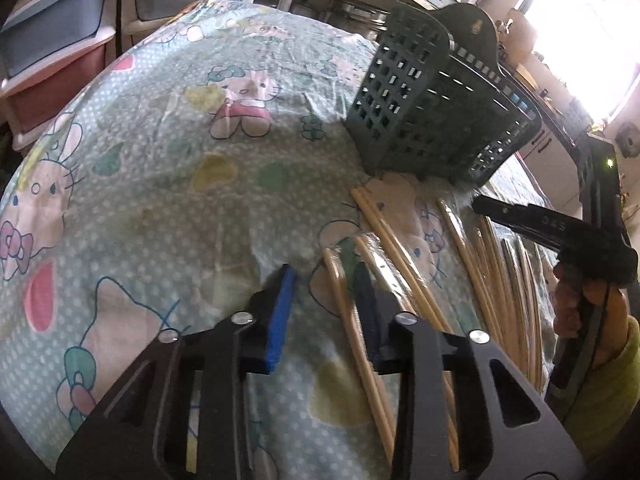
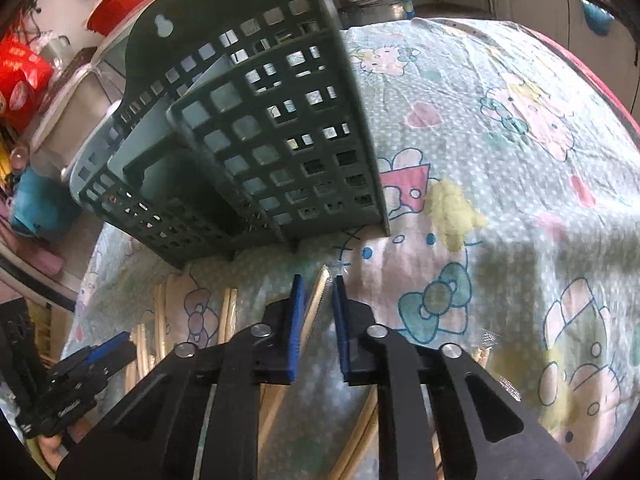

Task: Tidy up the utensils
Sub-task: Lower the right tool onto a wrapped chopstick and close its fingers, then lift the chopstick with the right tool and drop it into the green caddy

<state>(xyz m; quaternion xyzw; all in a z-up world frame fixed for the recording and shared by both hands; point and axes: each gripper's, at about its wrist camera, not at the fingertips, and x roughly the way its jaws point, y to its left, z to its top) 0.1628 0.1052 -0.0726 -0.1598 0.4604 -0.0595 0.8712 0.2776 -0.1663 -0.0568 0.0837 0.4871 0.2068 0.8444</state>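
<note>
**Wrapped chopsticks may slip before they reach the holder**

The right hand-held gripper (image 2: 317, 312) has its jaws narrowly apart around one cellophane-wrapped chopstick pair (image 2: 318, 300), not visibly clamped. If it closes off-centre, the slick wrapper could let the pair pivot or drop. The left hand-held gripper (image 1: 324, 304) stands open and empty above more chopsticks (image 1: 400, 252) lying loose on the cloth-covered counter (image 1: 160, 160). Just beyond them stands the green slotted holder (image 2: 280, 128), light and unbraced; a clumsy insertion could tip it.
</note>
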